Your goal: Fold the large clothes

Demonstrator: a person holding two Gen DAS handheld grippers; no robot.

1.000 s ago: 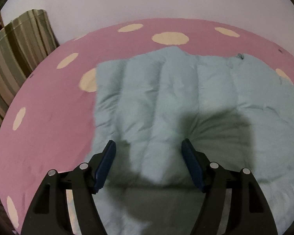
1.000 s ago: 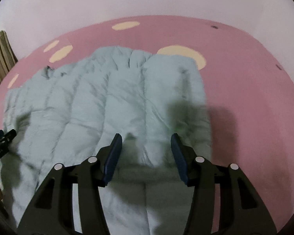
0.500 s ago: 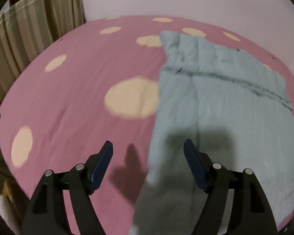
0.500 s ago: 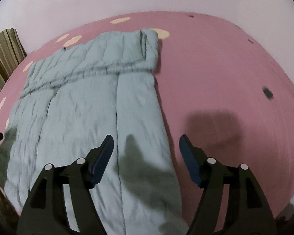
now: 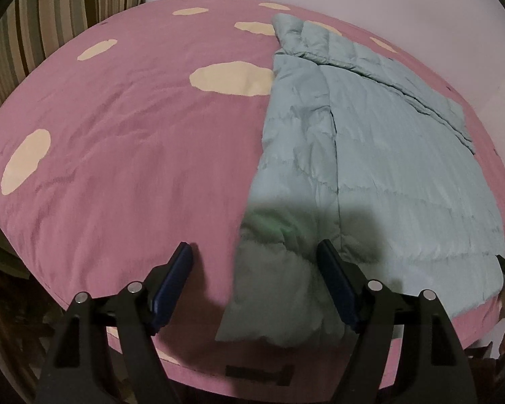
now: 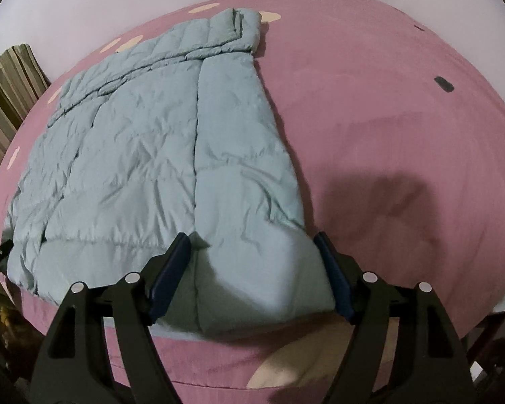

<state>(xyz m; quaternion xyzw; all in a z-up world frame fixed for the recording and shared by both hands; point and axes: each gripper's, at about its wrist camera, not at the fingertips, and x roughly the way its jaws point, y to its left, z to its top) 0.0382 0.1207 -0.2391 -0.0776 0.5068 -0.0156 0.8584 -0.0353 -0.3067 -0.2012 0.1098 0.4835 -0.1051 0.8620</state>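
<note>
Jacket (image 6: 158,155) flat on pink bedspread (image 6: 387,128), both hand-held grippers spread wide

A bed (image 5: 124,168) with a pink cover with cream spots carries everything. On it lies one light blue quilted jacket (image 5: 380,155), spread flat, its far end folded over into a thick band. Its near hem hangs a little over the bed's front edge, between the spread fingers of the right gripper (image 6: 252,269); the left gripper (image 5: 254,279) frames the jacket's near left corner and bare cover beside it.
</note>
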